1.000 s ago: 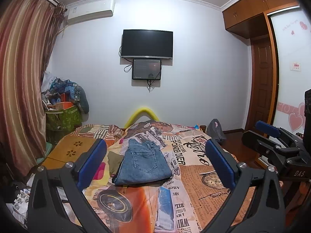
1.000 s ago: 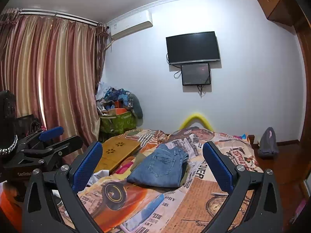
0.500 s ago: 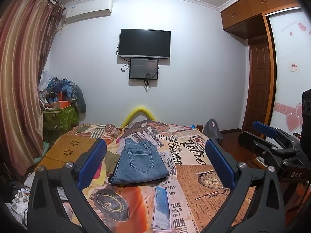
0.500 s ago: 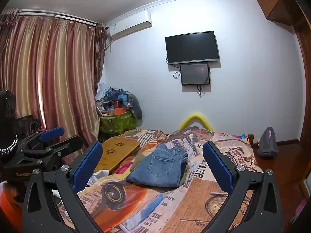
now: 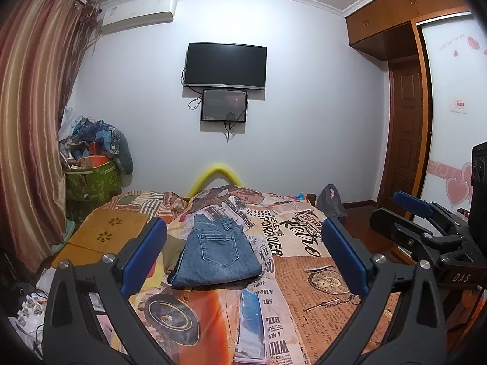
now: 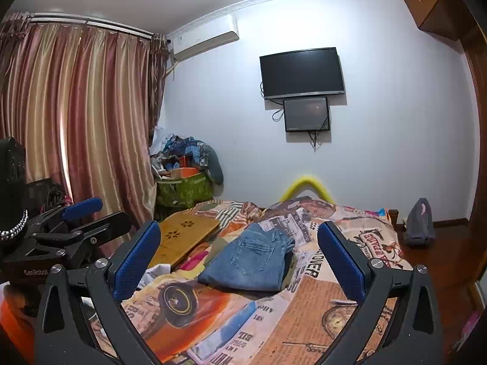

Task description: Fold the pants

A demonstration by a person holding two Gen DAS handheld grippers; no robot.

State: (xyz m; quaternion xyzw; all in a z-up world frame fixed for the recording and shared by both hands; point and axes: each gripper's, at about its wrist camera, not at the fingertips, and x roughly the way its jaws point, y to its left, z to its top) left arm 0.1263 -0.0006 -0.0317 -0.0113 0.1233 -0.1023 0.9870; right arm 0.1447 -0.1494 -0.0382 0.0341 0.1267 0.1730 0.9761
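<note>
The jeans (image 5: 214, 255) already lie folded into a compact stack mid-bed on the patterned bedspread (image 5: 304, 276), so folding looks finished, with the left hand-held gripper (image 5: 243, 261) and right hand-held gripper (image 6: 239, 263) both spread wide, empty, well short of them.

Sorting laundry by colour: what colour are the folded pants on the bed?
Blue denim pants, clearest in the left wrist view.
</note>
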